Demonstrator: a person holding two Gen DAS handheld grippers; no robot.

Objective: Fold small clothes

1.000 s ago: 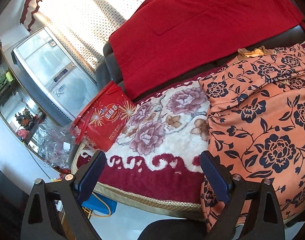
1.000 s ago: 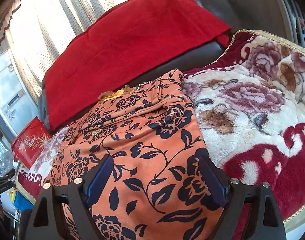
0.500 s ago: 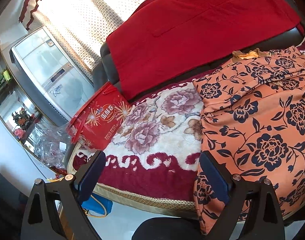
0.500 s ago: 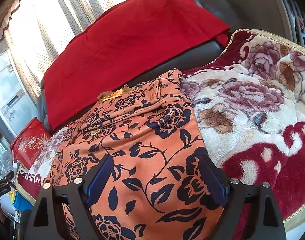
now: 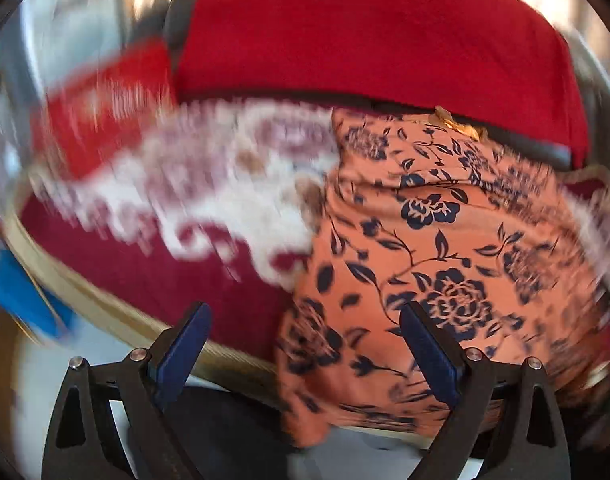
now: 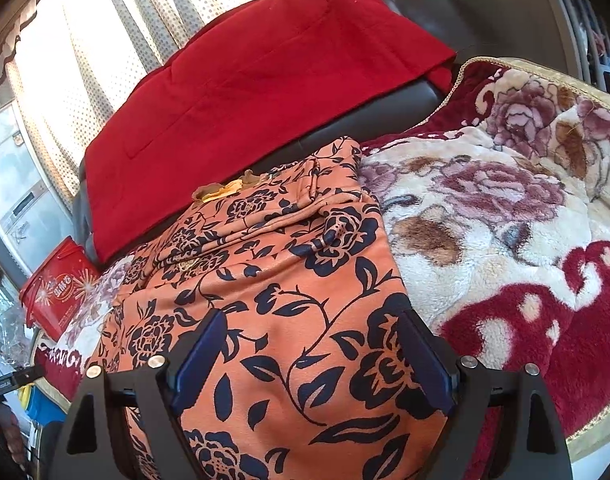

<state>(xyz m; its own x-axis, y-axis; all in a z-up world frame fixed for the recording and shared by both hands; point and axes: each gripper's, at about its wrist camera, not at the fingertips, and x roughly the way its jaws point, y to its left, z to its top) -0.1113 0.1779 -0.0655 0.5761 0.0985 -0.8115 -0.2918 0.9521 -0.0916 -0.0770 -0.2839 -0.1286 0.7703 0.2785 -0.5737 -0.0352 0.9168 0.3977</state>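
Bearing gold writing too small to read, a red box (image 6: 59, 286) stands beside the blanket (image 6: 505, 216), where the orange floral garment (image 6: 289, 280) lies under both tongs, left (image 5: 305, 354) and right (image 6: 311, 360), spread wide, empty.

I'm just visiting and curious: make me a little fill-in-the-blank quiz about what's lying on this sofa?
1. The orange garment has a dark blue ____ print.
2. It lies on a plush blanket patterned with ____.
3. The cloth draped over the sofa back is plain ____.
4. Both pads of the right claw stand ____, gripping nothing.

Missing words: floral; roses; red; apart
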